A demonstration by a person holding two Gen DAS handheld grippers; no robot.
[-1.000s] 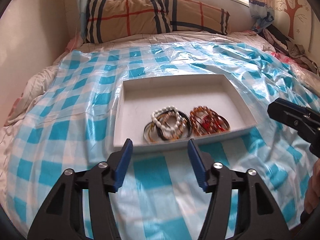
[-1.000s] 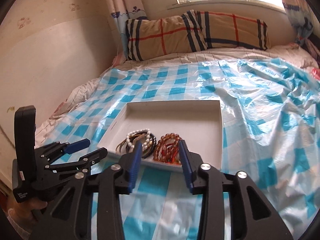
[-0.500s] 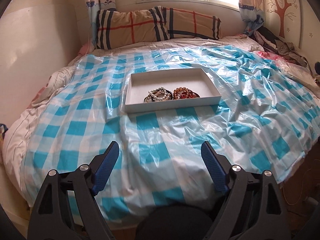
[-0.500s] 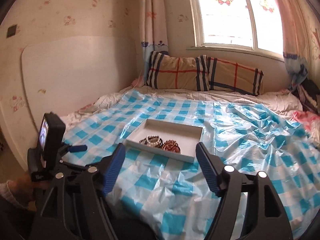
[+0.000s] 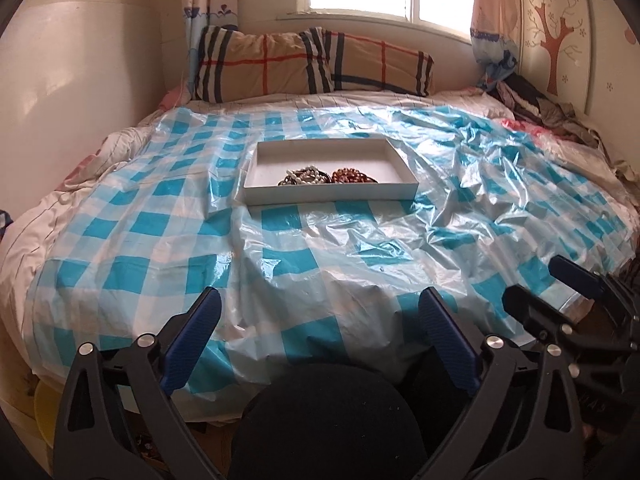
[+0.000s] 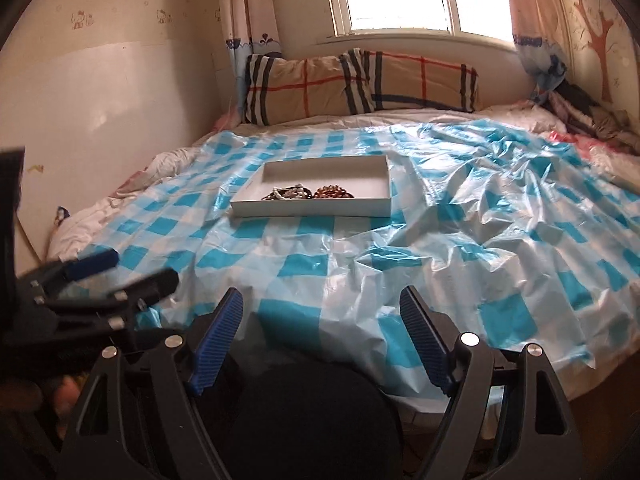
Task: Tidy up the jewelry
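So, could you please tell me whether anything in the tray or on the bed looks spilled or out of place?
Nothing stands out. The white tray sits flat on the checked plastic sheet, with the bracelets bunched at its near edge and none spilled. The sheet is only crumpled.

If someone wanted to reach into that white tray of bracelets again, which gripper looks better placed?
Neither clearly. The left gripper and the right gripper both hang open and empty at the bed's near edge, well back from the white tray. The bracelets sit about centred ahead of each, so it's a toss-up.
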